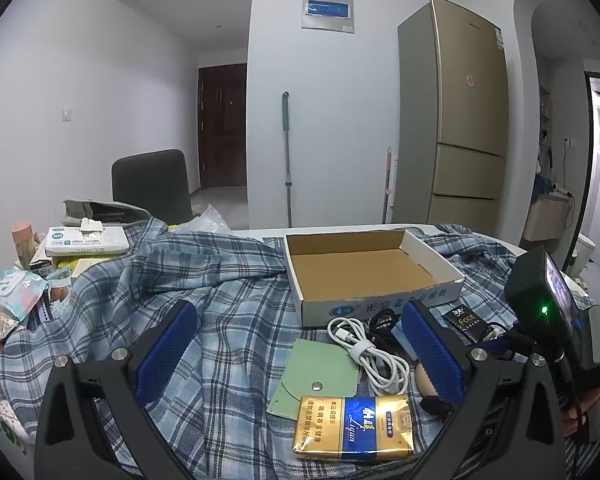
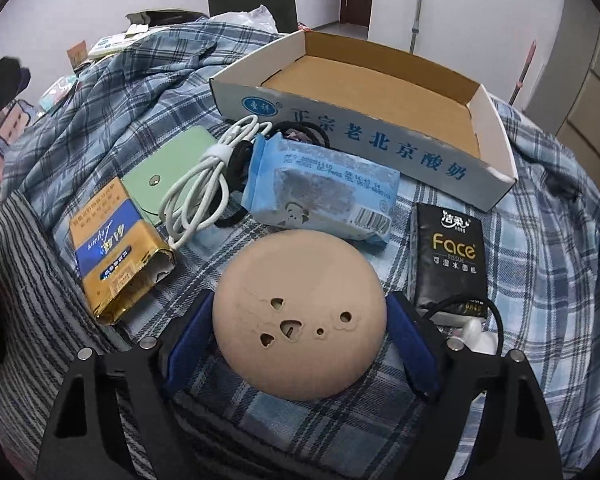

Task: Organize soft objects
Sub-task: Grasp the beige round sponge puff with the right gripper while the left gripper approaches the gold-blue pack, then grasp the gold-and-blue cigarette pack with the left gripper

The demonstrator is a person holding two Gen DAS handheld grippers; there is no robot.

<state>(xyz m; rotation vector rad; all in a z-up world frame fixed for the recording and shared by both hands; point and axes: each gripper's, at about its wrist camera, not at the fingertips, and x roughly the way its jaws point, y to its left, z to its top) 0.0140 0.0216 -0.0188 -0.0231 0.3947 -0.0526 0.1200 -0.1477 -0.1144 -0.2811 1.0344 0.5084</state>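
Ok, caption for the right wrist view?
Right claw straddling a tan sponge, empty cardboard box beyond.

A tall gold refrigerator [image 1: 466, 116] stands against the far wall. Left of the refrigerator a green-handled mop [image 1: 287, 152] leans on the white wall; further left sit a dark chair [image 1: 152, 184] and a brown door [image 1: 222, 126].
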